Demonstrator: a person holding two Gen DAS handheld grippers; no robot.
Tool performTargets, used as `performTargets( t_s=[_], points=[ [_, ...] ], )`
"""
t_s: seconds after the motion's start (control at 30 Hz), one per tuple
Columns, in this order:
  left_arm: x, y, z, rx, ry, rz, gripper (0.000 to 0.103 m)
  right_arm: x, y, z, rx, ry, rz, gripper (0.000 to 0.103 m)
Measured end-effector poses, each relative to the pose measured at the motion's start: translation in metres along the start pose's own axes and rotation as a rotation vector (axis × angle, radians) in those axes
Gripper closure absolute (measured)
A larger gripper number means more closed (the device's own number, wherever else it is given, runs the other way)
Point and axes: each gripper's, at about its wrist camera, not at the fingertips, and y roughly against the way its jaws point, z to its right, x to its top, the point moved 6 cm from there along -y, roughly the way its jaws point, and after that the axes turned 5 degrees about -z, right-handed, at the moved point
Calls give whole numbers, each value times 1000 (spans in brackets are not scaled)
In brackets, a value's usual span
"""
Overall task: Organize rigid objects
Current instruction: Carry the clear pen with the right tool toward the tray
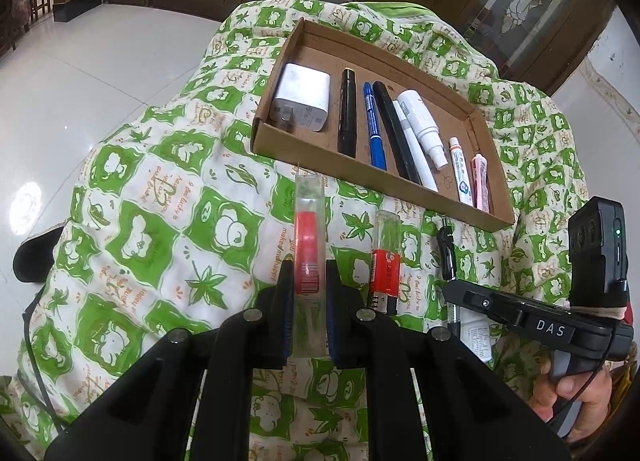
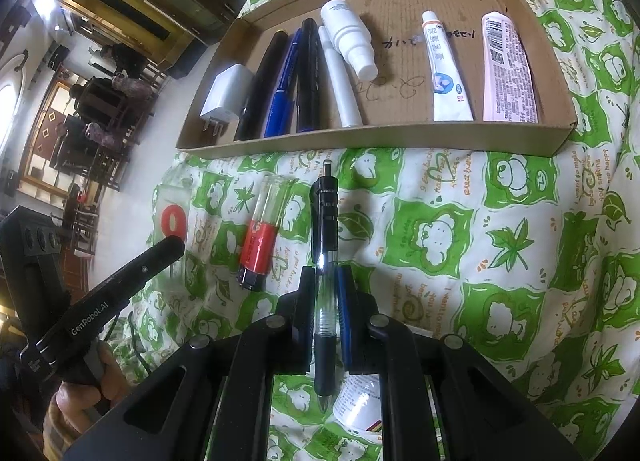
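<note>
My left gripper (image 1: 309,277) is shut on a flat clear plastic case with a red roll inside (image 1: 307,237), held upright above the quilt. In the right wrist view the same case (image 2: 172,221) shows at the tip of the left gripper (image 2: 174,243). My right gripper (image 2: 325,289) is shut on a black click pen with a clear barrel (image 2: 325,221), which points toward the cardboard tray (image 2: 380,139). A red-labelled stick with a clear cap (image 2: 260,237) lies on the quilt between both grippers. The tray (image 1: 360,177) holds a white charger (image 1: 302,97), pens, a spray bottle and two tubes.
A green and white patterned quilt (image 2: 500,261) covers the surface under everything. A small white bottle (image 2: 360,401) lies under my right gripper. A person's hand (image 1: 576,393) grips the right handle. Shiny white floor tiles (image 1: 80,73) lie beyond the quilt's left edge.
</note>
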Motion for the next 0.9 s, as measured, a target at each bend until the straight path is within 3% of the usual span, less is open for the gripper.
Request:
performTargets(
  t_s=[0.33, 0.9],
  points=[
    [1, 4, 6, 53, -60, 23, 92, 8, 13, -3, -22, 23, 48, 93],
    [0, 4, 8, 72, -83, 27, 92, 5, 30, -16, -5, 74, 88, 93]
  ],
)
